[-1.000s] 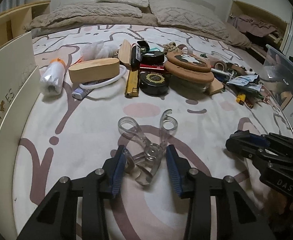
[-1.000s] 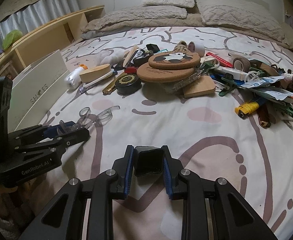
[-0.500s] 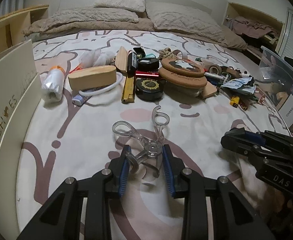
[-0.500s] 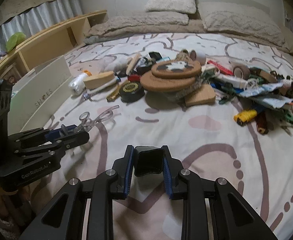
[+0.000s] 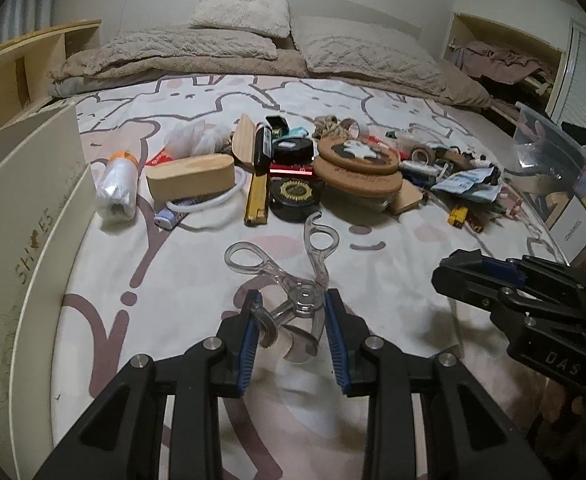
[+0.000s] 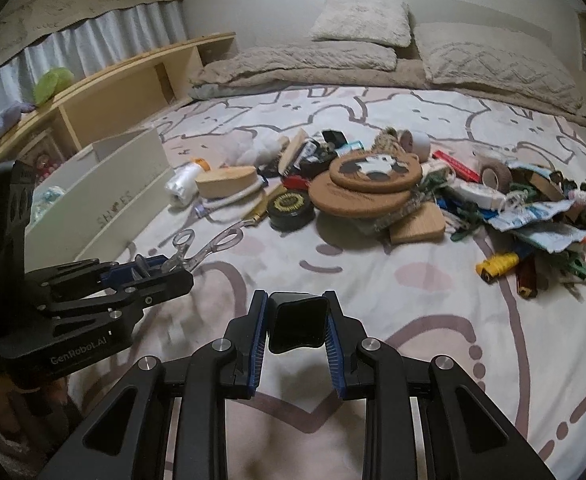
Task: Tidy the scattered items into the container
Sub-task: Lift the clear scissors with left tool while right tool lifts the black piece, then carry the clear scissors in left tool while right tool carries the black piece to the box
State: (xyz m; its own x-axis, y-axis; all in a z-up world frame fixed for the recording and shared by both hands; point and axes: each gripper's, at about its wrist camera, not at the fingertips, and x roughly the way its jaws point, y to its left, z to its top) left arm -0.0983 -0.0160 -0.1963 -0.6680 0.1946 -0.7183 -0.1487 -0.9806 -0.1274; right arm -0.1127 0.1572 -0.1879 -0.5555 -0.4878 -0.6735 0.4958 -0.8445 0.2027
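**Two grips above the bedspread**

The bedspread point(image 5: 165, 280) was strewn with a clutter pile point(image 6: 373, 192). Clear tongs point(image 5: 289, 280) were pinched by the left gripper point(image 5: 293, 336); a black cup point(image 6: 298, 322) was clamped by the right gripper point(image 6: 296, 340).

Bed point(image 5: 197, 280): patterned cover, cream with brown outlines.
Far end: pillows point(image 5: 241, 16), beige blanket point(image 5: 173, 56).
Middle: clutter heap, cork mats point(image 5: 357, 164), black tin point(image 5: 295, 196), wooden case point(image 5: 191, 176).
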